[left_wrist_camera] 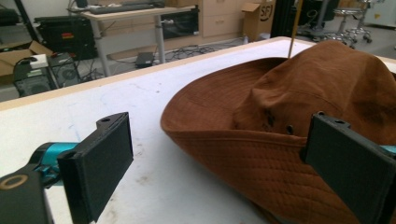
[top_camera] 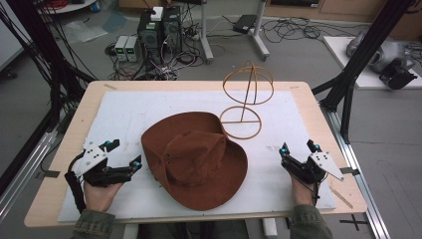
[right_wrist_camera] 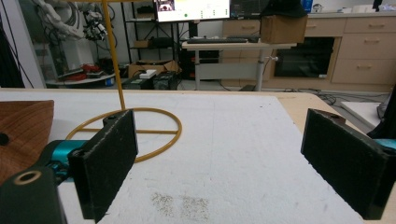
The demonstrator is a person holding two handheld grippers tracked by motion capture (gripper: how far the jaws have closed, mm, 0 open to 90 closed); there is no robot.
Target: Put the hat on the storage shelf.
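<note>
A brown wide-brimmed hat [top_camera: 195, 159] lies crown up in the middle of the white mat [top_camera: 124, 119]. Behind it stands a yellow wire hat stand [top_camera: 247, 94] with a ring base and a rounded top. My left gripper [top_camera: 124, 154] rests open at the left of the hat, its jaws wide apart and pointing at the brim [left_wrist_camera: 243, 154]. My right gripper [top_camera: 299, 148] rests open at the right of the hat, facing the stand's ring base [right_wrist_camera: 154, 130]. The hat's edge [right_wrist_camera: 21, 135] shows at the left of the right gripper view.
The mat covers a wooden table [top_camera: 318, 119]. Black frame posts [top_camera: 363, 55] stand at both sides of the table. On the floor beyond are computer towers [top_camera: 159, 30] and loose cables. Bare mat lies at the far left and in front of the right gripper.
</note>
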